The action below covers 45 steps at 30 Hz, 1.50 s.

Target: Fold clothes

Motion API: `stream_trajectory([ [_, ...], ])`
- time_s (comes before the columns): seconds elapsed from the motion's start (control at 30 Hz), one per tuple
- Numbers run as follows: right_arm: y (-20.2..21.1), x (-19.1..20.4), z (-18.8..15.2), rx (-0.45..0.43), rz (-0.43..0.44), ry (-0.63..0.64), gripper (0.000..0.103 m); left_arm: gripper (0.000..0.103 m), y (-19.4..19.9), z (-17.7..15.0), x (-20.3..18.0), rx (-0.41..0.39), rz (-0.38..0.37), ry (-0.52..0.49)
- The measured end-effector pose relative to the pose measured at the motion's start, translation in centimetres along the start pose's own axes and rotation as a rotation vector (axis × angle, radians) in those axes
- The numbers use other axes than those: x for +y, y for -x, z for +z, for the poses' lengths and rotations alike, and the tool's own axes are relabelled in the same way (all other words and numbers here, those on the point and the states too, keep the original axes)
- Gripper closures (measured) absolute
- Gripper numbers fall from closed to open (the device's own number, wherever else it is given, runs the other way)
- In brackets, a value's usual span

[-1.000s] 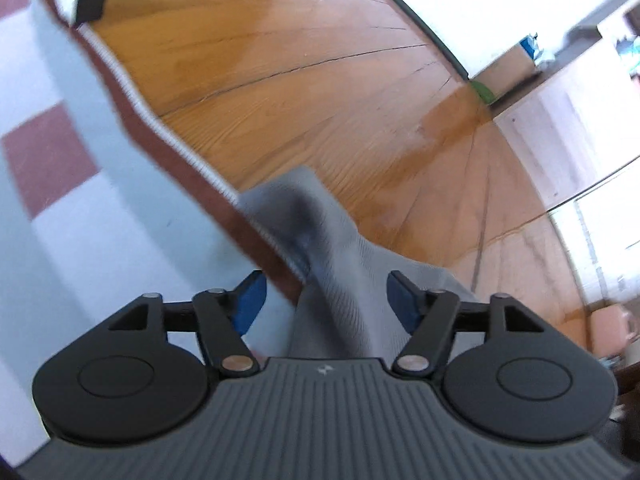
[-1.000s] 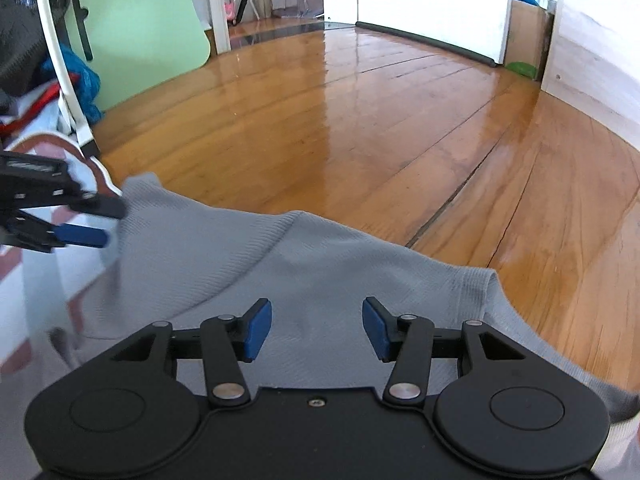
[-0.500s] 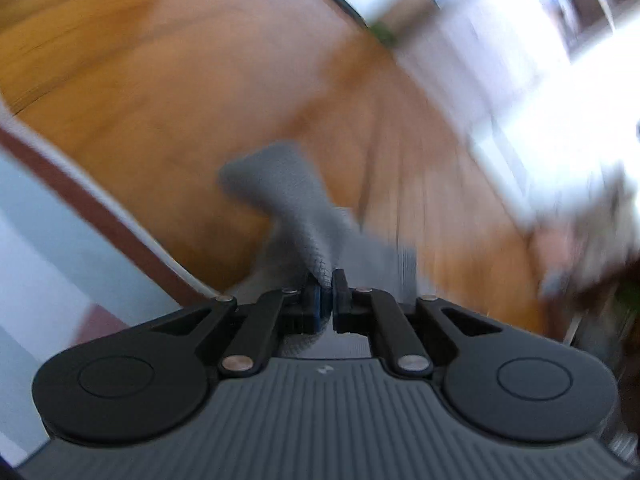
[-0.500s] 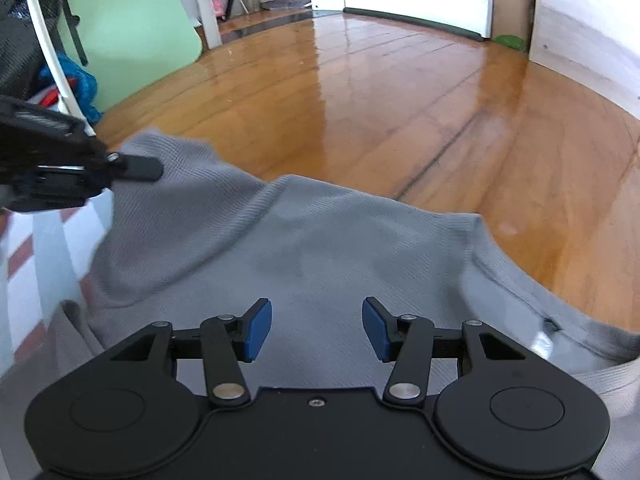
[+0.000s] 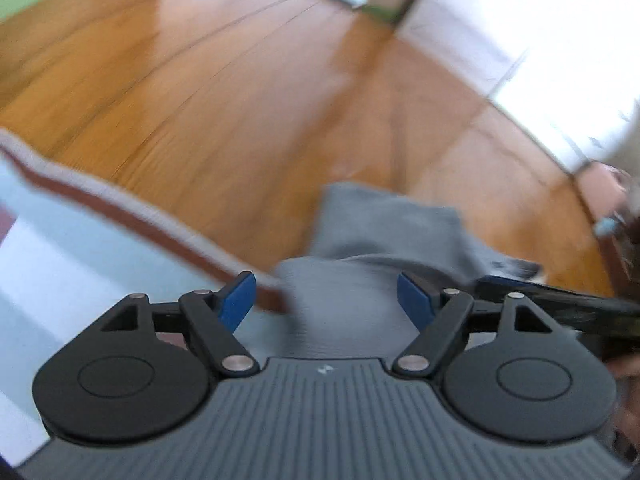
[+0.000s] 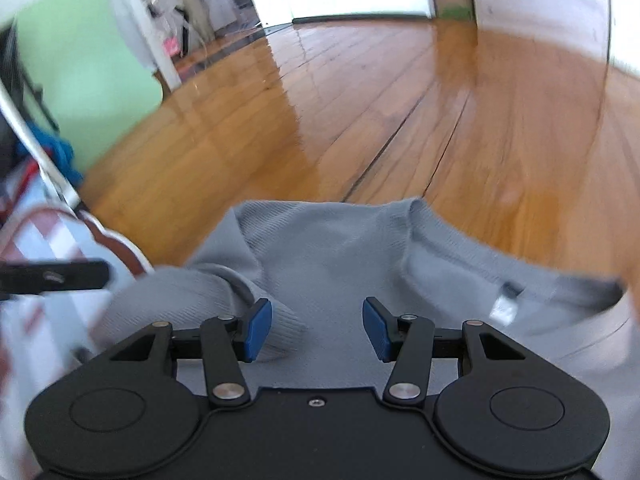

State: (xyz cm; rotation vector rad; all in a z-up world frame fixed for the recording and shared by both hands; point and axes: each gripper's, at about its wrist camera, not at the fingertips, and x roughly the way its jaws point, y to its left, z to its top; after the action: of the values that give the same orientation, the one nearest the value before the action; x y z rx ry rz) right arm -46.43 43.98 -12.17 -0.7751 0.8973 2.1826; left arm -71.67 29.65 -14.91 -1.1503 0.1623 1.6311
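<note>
One grey sweater (image 6: 336, 256) lies partly on the checked mat (image 5: 80, 248), partly on the wood floor (image 6: 360, 120). Only my right view shows its neck label (image 6: 505, 304) (blurred). My two grippers, left gripper (image 5: 326, 294) and right gripper (image 6: 317, 330), both gape; the left pinched cloth half a second ago.
</note>
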Motion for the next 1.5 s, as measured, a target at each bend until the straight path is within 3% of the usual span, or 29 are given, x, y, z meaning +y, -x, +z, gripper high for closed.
stream_trajectory([
  [0.07,-0.2,-0.7,0.1,0.011,0.095,-0.125,0.046,0.026,-1.4,0.5,1.6,0.047,-0.004,0.062],
  [0.17,-0.6,-1.5,0.0,0.037,0.188,-0.26,0.042,0.026,-2.0,0.4,3.0,0.074,-0.092,0.171],
  [0.3,-1.4,-1.2,-0.8,0.082,0.163,-0.277,0.038,0.031,-2.8,-0.2,3.1,0.068,-0.213,0.221],
  [0.33,-1.6,-1.2,-1.0,0.087,0.146,-0.274,0.038,0.037,-3.0,-0.3,2.7,0.072,-0.23,0.2],
  [0.4,-1.8,-1.3,-1.3,0.091,0.128,-0.286,0.038,0.099,-3.2,-0.7,1.3,0.093,-0.255,0.12],
  [0.43,-2.0,-1.4,-1.3,0.097,0.125,-0.291,0.042,0.1,-2.6,-1.1,0.3,0.089,-0.249,0.067],
  [0.5,-2.4,-1.1,-1.2,0.11,0.1,-0.252,0.087,0.1,-1.4,-2.1,-1.7,0.082,-0.238,-0.041],
  [0.67,-0.9,0.0,-1.5,0.085,0.036,-0.084,0.089,0.099,1.9,-5.1,-4.6,0.154,-0.24,-0.25],
  [0.73,-0.5,-0.4,-2.1,0.101,0.014,-0.075,0.089,0.088,1.8,-6.3,-5.3,0.223,-0.214,-0.312],
  [0.77,-0.4,-0.9,-2.4,0.112,0.005,-0.091,0.088,0.074,1.8,-6.8,-5.5,0.248,-0.199,-0.316],
  [0.83,-0.1,-1.9,-2.9,0.117,0.007,-0.146,0.085,0.07,1.7,-7.6,-5.8,0.298,-0.169,-0.324],
  [0.87,0.2,-2.5,-3.2,0.106,0.027,-0.186,0.085,0.059,1.7,-8.0,-5.9,0.319,-0.158,-0.327],
  [0.9,0.4,-3.1,-3.5,0.095,0.046,-0.225,0.084,0.049,2.2,-8.0,-5.7,0.303,-0.189,-0.31],
  [0.93,0.7,-3.7,-3.8,0.083,0.065,-0.264,0.083,0.046,2.7,-7.9,-5.5,0.287,-0.22,-0.294],
  [0.97,0.9,-4.3,-4.1,0.072,0.084,-0.304,0.078,0.043,3.2,-7.7,-5.3,0.271,-0.249,-0.277],
  [1.0,1.2,-4.9,-4.4,0.06,0.104,-0.343,0.066,0.04,3.0,-7.0,-5.0,0.263,-0.254,-0.259],
  [1.03,1.5,-5.5,-4.7,0.049,0.123,-0.383,0.062,0.039,3.1,-6.7,-4.3,0.247,-0.233,-0.231],
  [1.1,1.6,-6.3,-4.9,0.03,0.169,-0.468,0.039,0.038,2.7,-6.0,-2.9,0.219,-0.179,-0.165],
  [1.2,0.9,-6.6,-5.0,0.039,0.201,-0.518,0.039,0.038,3.1,-4.7,-0.1,0.158,-0.123,-0.066],
  [1.33,-1.0,-5.3,-4.7,0.097,0.187,-0.438,0.039,0.038,2.4,-3.6,0.0,0.098,0.014,-0.166],
  [1.37,-1.1,-4.6,-4.5,0.089,0.169,-0.382,0.048,0.038,2.2,-3.3,0.0,0.082,0.049,-0.19],
  [1.4,-1.0,-3.8,-4.2,0.074,0.149,-0.32,0.076,0.038,2.1,-3.0,0.1,0.069,0.078,-0.211],
  [1.43,-0.9,-3.0,-4.1,0.07,0.127,-0.259,0.091,0.038,1.7,-3.0,0.5,0.076,0.05,-0.178],
  [1.5,-0.5,-1.4,-3.8,0.07,0.074,-0.14,0.096,0.038,1.6,-3.0,1.6,0.1,0.031,-0.111],
])
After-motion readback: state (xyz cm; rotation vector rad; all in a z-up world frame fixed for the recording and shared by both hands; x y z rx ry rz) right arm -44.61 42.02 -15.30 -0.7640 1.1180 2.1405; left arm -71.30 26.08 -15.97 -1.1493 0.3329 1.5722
